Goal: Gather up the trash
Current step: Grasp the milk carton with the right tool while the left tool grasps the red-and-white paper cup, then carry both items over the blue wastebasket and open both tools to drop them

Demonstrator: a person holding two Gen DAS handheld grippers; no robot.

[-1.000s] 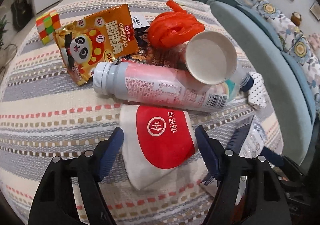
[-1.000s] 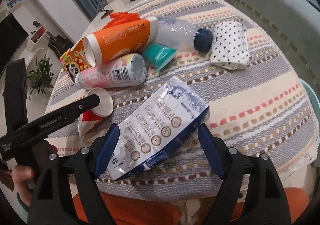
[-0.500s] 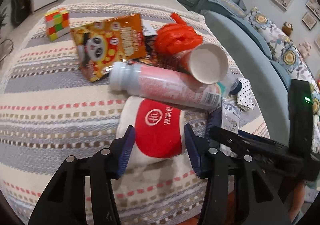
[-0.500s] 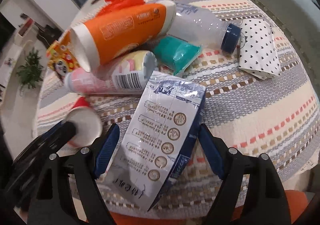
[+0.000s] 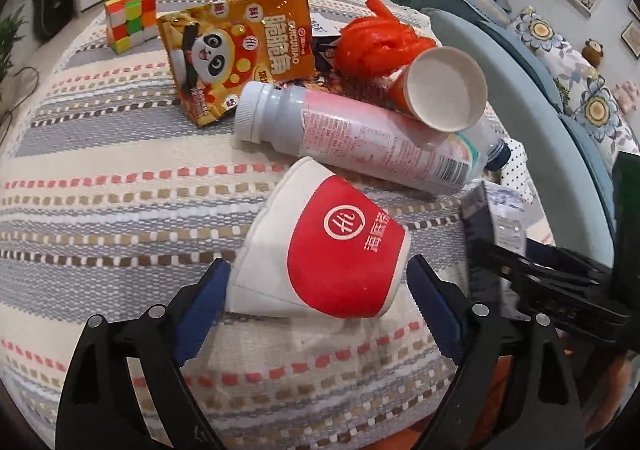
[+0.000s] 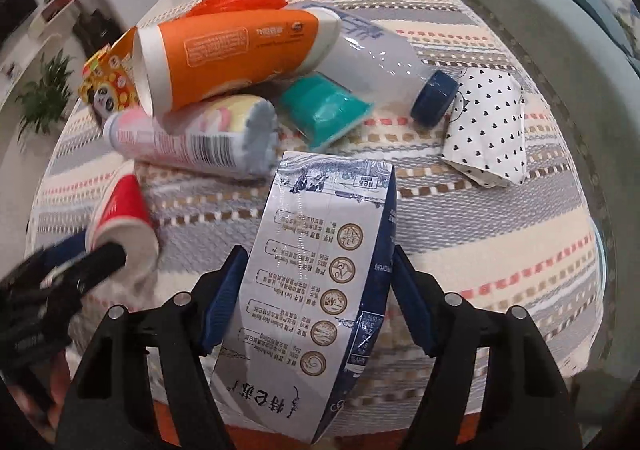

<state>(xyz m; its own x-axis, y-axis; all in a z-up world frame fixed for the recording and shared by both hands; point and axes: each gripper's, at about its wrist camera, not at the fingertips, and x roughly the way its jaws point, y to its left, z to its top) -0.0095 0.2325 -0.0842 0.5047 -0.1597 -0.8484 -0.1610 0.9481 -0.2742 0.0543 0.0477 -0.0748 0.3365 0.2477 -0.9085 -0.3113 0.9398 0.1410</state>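
While my left claw (image 5: 316, 298) springs back open around the red paper cup (image 5: 324, 250), my right claw (image 6: 312, 298) is closing on the snack pouch (image 6: 316, 282), not yet pinching, so neither piece is secured.

The cloth (image 5: 120, 185) on the surface is cream and grey, striped with red, tan and brown dashes. At its centre lies a red-and-white cup (image 5: 324, 246); toward 12 o'clock a pink-and-grey bottle (image 5: 348, 137), an orange snack bag (image 5: 236, 53) with a panda, and an orange-red plastic bag (image 5: 376, 41). At 10 o'clock sits a multicoloured cube (image 5: 130, 19). The pouch (image 6: 320, 282) is white with navy edging, perhaps gold seals. At 2 o'clock lies a white paper (image 6: 490, 129) with black hearts.
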